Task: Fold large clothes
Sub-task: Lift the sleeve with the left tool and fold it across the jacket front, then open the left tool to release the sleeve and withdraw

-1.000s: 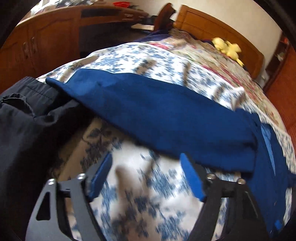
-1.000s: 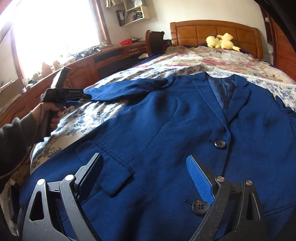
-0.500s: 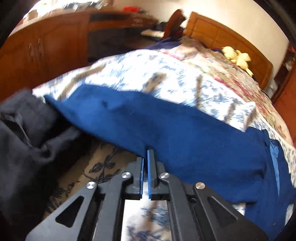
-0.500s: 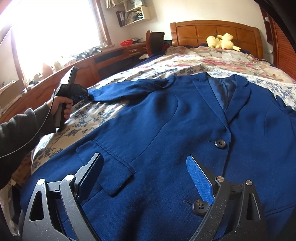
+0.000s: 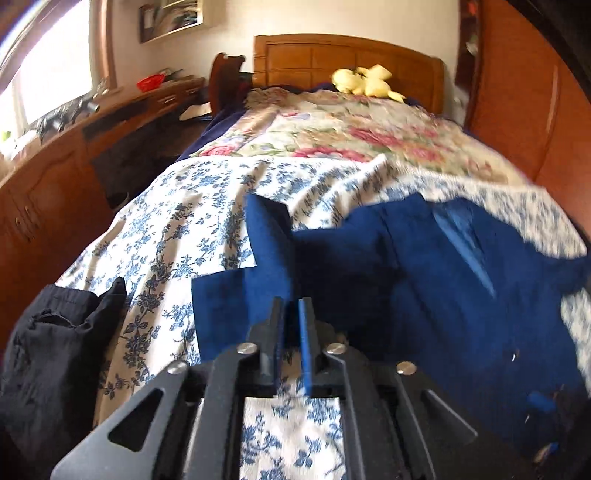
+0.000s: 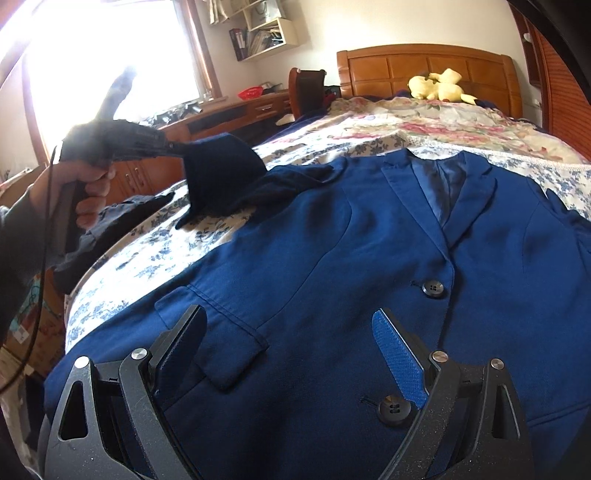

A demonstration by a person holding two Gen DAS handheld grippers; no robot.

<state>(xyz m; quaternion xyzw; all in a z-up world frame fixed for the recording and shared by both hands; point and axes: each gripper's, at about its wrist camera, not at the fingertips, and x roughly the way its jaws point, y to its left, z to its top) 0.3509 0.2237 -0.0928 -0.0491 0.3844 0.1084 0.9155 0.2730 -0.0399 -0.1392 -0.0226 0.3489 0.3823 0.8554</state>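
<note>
While the left gripper has its fingers nearly closed on the sleeve of the blue jacket, lifted off the bed, the right view shows the right gripper wide open, empty, over the jacket's front.

The left gripper, having been closing on the sleeve, is now lifting it off the bedspread toward the jacket body.

Bright daylight floods through the window above a long wooden dresser; a wooden headboard stands against the pale wall.
</note>
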